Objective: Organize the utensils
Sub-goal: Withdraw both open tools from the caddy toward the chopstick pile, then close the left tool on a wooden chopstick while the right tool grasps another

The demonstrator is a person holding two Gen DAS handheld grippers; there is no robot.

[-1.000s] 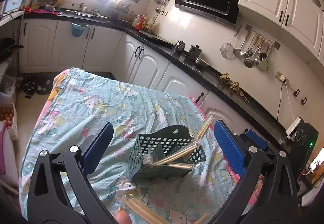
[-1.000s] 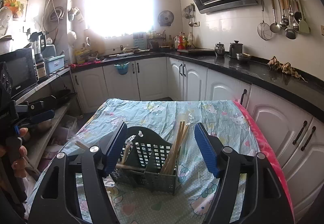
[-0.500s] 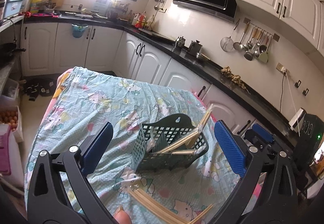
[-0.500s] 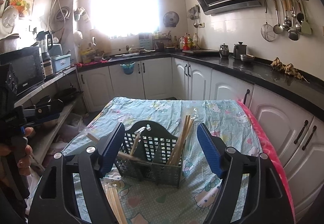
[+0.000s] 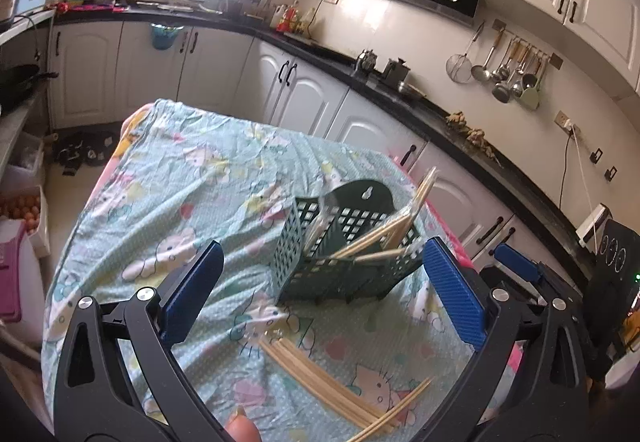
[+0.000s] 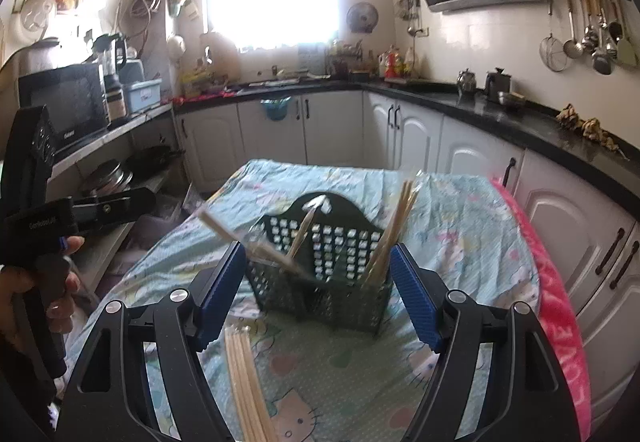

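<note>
A dark green perforated utensil caddy (image 5: 344,246) (image 6: 324,262) stands on the table with several wooden chopsticks (image 5: 384,234) (image 6: 390,234) leaning in its compartments. A loose bundle of chopsticks (image 5: 328,390) (image 6: 246,382) lies on the cloth in front of it. My left gripper (image 5: 320,298) is open and empty, held above the table short of the caddy. My right gripper (image 6: 316,294) is open and empty, its jaws either side of the caddy in view. The right gripper shows at the right of the left wrist view (image 5: 532,274). The left gripper shows at the left of the right wrist view (image 6: 80,214).
The table wears a light green cartoon-print cloth (image 5: 192,178) (image 6: 460,210) with a pink edge (image 6: 556,306). White cabinets under a black counter (image 6: 500,122) run along the back and right. Shelves with a microwave (image 6: 64,98) and pans stand at the left.
Both grippers have drawn back and up from the caddy. The loose chopsticks on the cloth have come further into view. Both stay open.
</note>
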